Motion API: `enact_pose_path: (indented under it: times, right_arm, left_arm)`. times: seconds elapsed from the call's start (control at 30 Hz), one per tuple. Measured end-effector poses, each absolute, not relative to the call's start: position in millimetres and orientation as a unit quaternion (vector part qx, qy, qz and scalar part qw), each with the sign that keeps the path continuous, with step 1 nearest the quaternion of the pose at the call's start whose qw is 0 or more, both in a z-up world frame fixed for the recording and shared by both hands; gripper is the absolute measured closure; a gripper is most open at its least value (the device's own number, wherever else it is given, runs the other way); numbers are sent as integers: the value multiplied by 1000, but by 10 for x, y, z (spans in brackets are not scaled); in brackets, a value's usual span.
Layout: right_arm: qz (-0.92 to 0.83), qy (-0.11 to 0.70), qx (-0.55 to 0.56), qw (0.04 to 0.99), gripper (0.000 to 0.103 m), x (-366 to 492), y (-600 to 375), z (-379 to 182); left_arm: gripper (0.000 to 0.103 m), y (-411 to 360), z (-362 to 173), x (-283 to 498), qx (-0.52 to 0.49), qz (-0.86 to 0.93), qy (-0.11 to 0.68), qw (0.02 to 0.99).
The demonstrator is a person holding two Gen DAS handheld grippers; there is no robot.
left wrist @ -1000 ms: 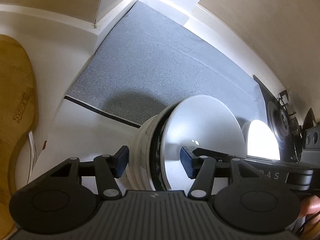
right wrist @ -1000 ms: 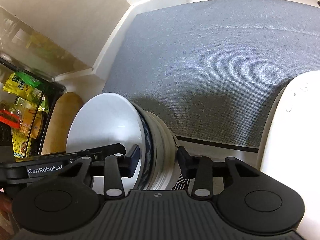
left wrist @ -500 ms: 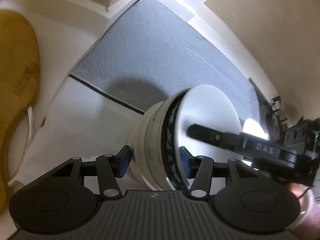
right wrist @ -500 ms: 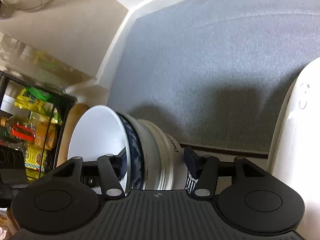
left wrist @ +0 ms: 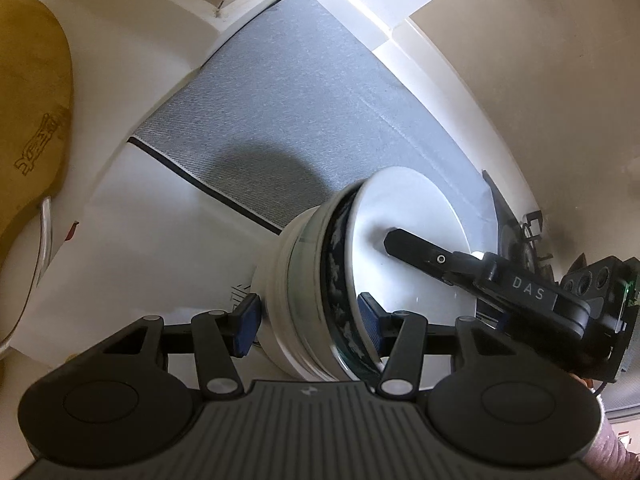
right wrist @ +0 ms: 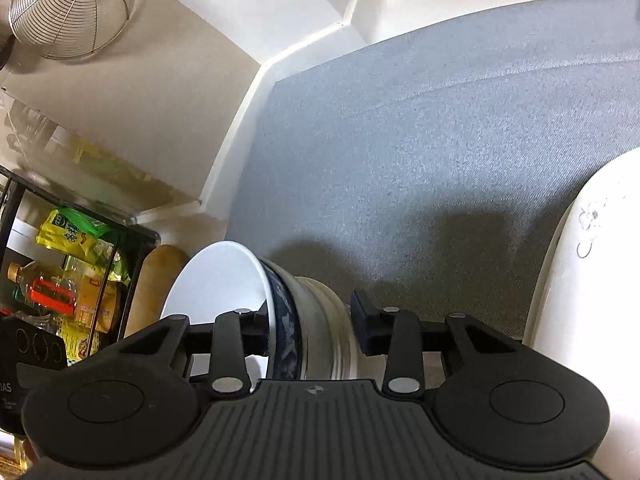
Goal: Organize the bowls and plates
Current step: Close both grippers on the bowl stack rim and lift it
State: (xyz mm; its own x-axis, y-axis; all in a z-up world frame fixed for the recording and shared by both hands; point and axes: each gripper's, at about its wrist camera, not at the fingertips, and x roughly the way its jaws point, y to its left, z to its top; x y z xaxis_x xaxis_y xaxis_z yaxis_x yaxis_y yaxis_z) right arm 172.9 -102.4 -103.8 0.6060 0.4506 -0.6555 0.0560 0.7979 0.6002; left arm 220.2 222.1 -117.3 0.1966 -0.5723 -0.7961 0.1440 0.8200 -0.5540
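Both views ride just behind a gripper's fingers and look steeply down and forward over the white counter [left wrist: 132, 240], close enough that each gripper body fills the bottom of its frame. The left wrist view faces the grey mat [left wrist: 304, 112] toward the counter's far corner, with a wooden board [left wrist: 32, 92] at its left edge. The right wrist view faces the same mat [right wrist: 440, 152] from the opposite side, a shelf of groceries [right wrist: 68, 280] at its left. Both share the mat and the nested bowls [left wrist: 320, 292] [right wrist: 288, 320] tipped on their side, seen from opposite flanks; the left view also catches the right gripper [left wrist: 394, 238].
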Motion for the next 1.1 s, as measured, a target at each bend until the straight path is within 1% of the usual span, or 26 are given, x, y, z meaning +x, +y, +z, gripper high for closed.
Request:
enact_pose_path:
  times: [0.3,0.4,0.5,0.57,0.6,0.67,0.77,0.83,0.9,1.1]
  right_arm:
    - [112,446,288,840,63,1683,-1041,-1076]
    - [115,458,278,836,62,1699,-1033,-1060]
    - [119,472,274,830,62,1684,-1042,-1070]
    - [121,484,276,822,58,1671,-1050,-1099]
    - [123,491,278,816,55,1659,-1057,-1122]
    - [131,495,276,813,55,1626,-1056,-1147]
    - [137,496,268,815,50,1621,-1026,-1151]
    - [144,497,262,814,42,1629,-992,-1171]
    - [148,496,263,815,40,1631,-964,-1212]
    - [142,483,288,814,45,1556,-1037,-1236]
  left_arm:
    - [46,2168,-1161,2199,-164,-238,580,761]
    - [46,2143,-1202,2251,-159,-240,582,760]
    - [39,2129,-1265,2315,-165,-242,587,754]
    - [36,2114,-1293,2344,-169,-243,588,753]
    - [33,2110,-1308,2355,-171,-243,588,752]
    - [26,2105,-1346,2368,-174,-240,589,752]
    - [25,2068,-1374,2361,-176,-245,580,757]
    - [25,2027,-1359,2331,-167,-244,568,768]
    - [26,2001,-1349,2300,-164,-246,559,775]
    - [27,2080,-1370,2250,-186,-249,553,773]
